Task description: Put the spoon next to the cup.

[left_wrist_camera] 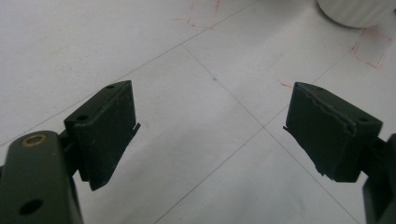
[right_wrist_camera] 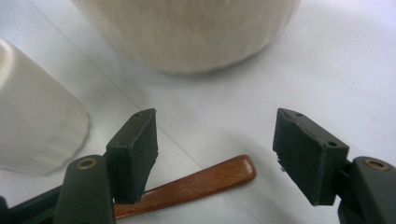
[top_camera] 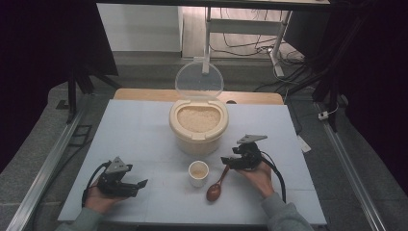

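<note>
A white table (top_camera: 144, 130) takes the middle of the high view. Near its far centre stands a cream rice container (top_camera: 198, 131), full of rice, with its clear round lid (top_camera: 199, 81) standing upright behind it. Just below the container in the frame stands a small white cup (top_camera: 198, 173) (it seems to hold a little rice, but this is too small to tell well). Just to the right of the cup lies a brown wooden spoon (top_camera: 217, 186), its bowl toward the bottom of the frame and its handle pointing up and right.

The left gripper (top_camera: 139, 185) is at the lower left of the high view, held in the person's left hand (top_camera: 98, 197), well apart from the cup. In the left gripper view its jaws stand wide apart with nothing between them, over the bare table, and the foot of the cup (left_wrist_camera: 357, 11) shows at the upper right corner.

The right gripper (top_camera: 227, 160) is at the lower right of centre, held in the right hand (top_camera: 260, 175), at the tip of the spoon handle. In the right gripper view its jaws are wide open; the spoon handle (right_wrist_camera: 196, 184) lies on the table at the lower part of the frame, passing by the left jaw, and its tip ends between the two jaws. The jaws do not grip it. The container (right_wrist_camera: 191, 32) is at the top of this view and the cup (right_wrist_camera: 37, 116) at the left edge.
</note>
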Demonstrator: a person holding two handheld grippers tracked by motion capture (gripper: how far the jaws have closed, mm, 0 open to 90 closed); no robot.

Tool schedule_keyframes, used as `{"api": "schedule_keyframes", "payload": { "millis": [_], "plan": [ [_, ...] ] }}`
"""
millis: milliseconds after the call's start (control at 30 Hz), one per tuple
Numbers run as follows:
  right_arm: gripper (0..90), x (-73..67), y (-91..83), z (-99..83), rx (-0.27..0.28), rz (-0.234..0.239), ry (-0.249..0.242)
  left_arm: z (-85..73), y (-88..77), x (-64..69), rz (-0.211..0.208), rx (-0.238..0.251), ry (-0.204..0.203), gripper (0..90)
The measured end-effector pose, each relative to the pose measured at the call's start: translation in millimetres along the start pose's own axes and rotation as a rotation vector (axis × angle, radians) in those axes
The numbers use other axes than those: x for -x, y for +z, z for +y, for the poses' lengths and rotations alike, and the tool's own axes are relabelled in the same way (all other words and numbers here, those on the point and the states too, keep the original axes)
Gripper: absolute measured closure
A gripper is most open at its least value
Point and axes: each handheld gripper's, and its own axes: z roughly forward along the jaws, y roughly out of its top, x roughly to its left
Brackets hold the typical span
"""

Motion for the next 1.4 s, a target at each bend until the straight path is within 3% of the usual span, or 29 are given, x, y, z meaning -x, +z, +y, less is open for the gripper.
{"api": "schedule_keyframes", "payload": {
  "millis": [167,467,700,1000,1400],
  "plan": [
    [35.4,4.1,-22.9,-4.3,0.071,0.023,0.008,0.0,-0.1,0.1,0.000,0.001,0.000,15.9],
    [37.9,8.0,-63.4,-35.6,0.109,0.056,-0.025,0.8,-0.7,0.5,0.005,0.010,0.001,15.9],
    [38.5,12.4,-89.6,-58.4,0.117,0.019,-0.053,1.0,-1.4,0.6,0.003,0.017,0.003,15.9],
    [38.9,23.1,-106.4,-78.5,0.117,0.005,-0.030,1.2,-1.9,1.2,0.004,0.024,0.009,16.1],
    [39.4,23.4,-106.4,-82.1,0.096,-0.008,-0.056,1.4,-2.2,1.6,0.008,0.030,0.012,16.1]
  ]
}}
